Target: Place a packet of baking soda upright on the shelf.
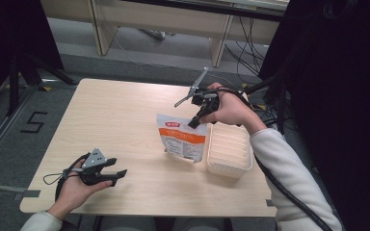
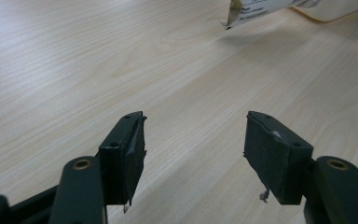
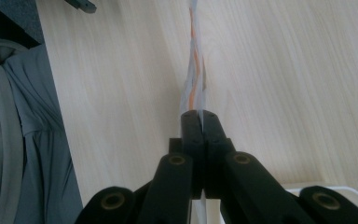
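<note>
A white pouch with an orange band [image 1: 182, 137] hangs upright over the middle of the wooden table [image 1: 125, 110], pinched at its top edge by my right gripper [image 1: 194, 122]. In the right gripper view that gripper [image 3: 200, 116] has its black jaws shut on the pouch's thin edge [image 3: 194, 79], which runs away from them above the table. My left gripper [image 1: 120, 174] rests low near the table's front left, held in a hand. Its jaws stand wide apart with nothing between them [image 2: 193, 144]. The pouch's bottom corner [image 2: 242, 8] shows at the top of the left gripper view.
A cream ribbed tray [image 1: 228, 150] sits on the table just right of the pouch. Its white rim [image 3: 335, 190] shows under the right jaws. Bare tabletop lies between the two grippers. Cables trail off the table's far right edge.
</note>
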`<state>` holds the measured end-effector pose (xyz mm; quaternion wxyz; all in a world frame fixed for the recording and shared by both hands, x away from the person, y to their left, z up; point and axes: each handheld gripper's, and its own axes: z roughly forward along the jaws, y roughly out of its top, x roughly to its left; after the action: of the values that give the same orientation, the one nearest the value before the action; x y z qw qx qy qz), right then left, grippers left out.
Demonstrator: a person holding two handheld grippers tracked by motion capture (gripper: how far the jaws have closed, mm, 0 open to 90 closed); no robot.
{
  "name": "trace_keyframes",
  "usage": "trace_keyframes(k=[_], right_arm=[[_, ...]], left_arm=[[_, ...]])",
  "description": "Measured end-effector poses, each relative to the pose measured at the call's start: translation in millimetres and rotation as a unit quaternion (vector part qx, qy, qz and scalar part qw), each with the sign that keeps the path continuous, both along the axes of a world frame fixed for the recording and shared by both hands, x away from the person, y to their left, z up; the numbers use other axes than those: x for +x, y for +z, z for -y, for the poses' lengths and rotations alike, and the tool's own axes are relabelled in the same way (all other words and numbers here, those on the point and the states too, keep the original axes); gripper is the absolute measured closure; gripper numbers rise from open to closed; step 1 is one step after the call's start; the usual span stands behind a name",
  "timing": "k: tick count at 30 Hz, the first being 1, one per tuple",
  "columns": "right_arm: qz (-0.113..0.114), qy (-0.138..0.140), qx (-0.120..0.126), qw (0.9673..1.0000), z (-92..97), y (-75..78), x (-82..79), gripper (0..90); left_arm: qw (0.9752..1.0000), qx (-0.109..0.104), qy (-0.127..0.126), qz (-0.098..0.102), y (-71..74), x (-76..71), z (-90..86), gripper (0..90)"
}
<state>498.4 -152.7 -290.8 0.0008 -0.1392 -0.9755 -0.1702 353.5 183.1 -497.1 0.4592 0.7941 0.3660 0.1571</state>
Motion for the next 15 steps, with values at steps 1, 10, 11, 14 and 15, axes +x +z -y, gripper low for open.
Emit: trace_keyframes(k=[1,10,11,14,15], right_arm=[[0.000,-0.004,-0.002,1.0000,1.7,0.4,-0.4,90.0],[0.006,-0.007,0.014,0.9999,18.9,16.8,-2.9,90.0],[0.010,-0.004,0.013,0.9999,20.8,19.4,-3.2,90.0],[0.016,0.004,0.016,0.9997,25.4,25.7,-3.0,90.0],[0.012,-0.007,0.012,0.9998,26.7,27.7,-4.8,90.0]], left_arm=[[1.0000,0.000,0.002,0.001,-0.3,0.0,0.3,37.5],[1.0000,0.001,-0.001,0.002,-0.1,0.0,0.5,37.5],[1.0000,0.001,-0.001,0.003,-0.1,0.0,0.5,37.5],[1.0000,0.001,-0.001,0.001,0.0,0.0,0.3,37.5],[1.0000,0.001,-0.001,0.001,0.0,0.0,0.4,37.5]])
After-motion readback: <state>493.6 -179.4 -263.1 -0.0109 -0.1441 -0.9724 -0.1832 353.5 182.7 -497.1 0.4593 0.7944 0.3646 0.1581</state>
